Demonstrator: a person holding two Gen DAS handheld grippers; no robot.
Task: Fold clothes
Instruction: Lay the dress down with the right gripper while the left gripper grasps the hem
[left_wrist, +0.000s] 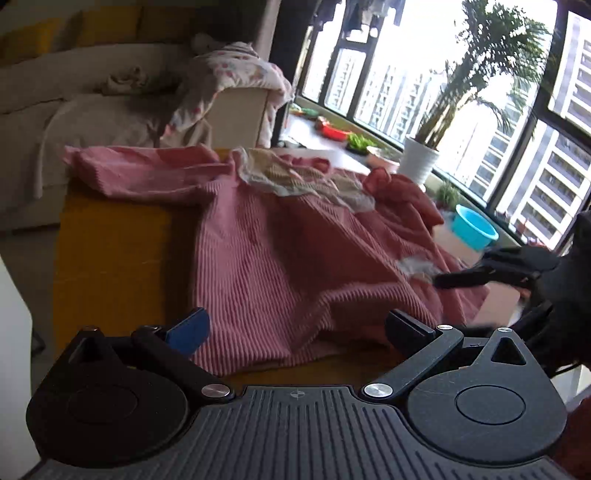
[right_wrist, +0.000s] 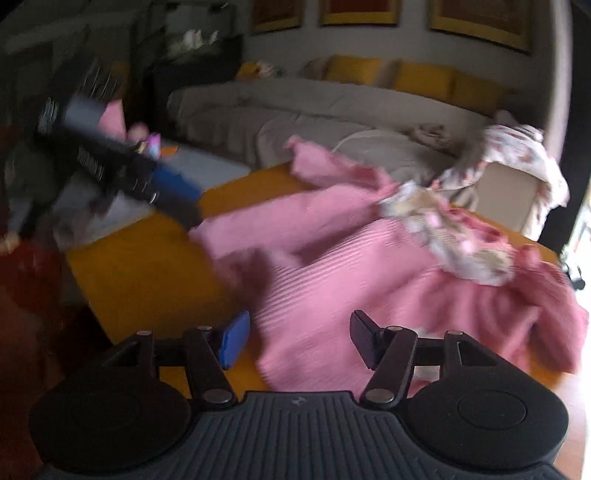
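A pink ribbed sweater (left_wrist: 280, 254) with a cream lace collar (left_wrist: 295, 177) lies spread and rumpled on a yellow table (left_wrist: 110, 258). My left gripper (left_wrist: 299, 330) stands open above the sweater's near hem, its pads clear of the cloth. In the same view my right gripper (left_wrist: 441, 278), held by a black-gloved hand (left_wrist: 561, 295), reaches to the sweater's right edge. In the right wrist view, which is blurred, the right gripper (right_wrist: 299, 341) is open over the sweater (right_wrist: 351, 280), with cloth showing between its fingers but not pinched. The left gripper (right_wrist: 195, 206) hovers by a sleeve.
A beige sofa (left_wrist: 74, 92) with yellow cushions stands behind the table, and a floral blanket (left_wrist: 236, 74) hangs over its end. By the window are a white plant pot (left_wrist: 419, 158) and a blue basin (left_wrist: 474, 227). The table (right_wrist: 147, 266) is bare left of the sweater.
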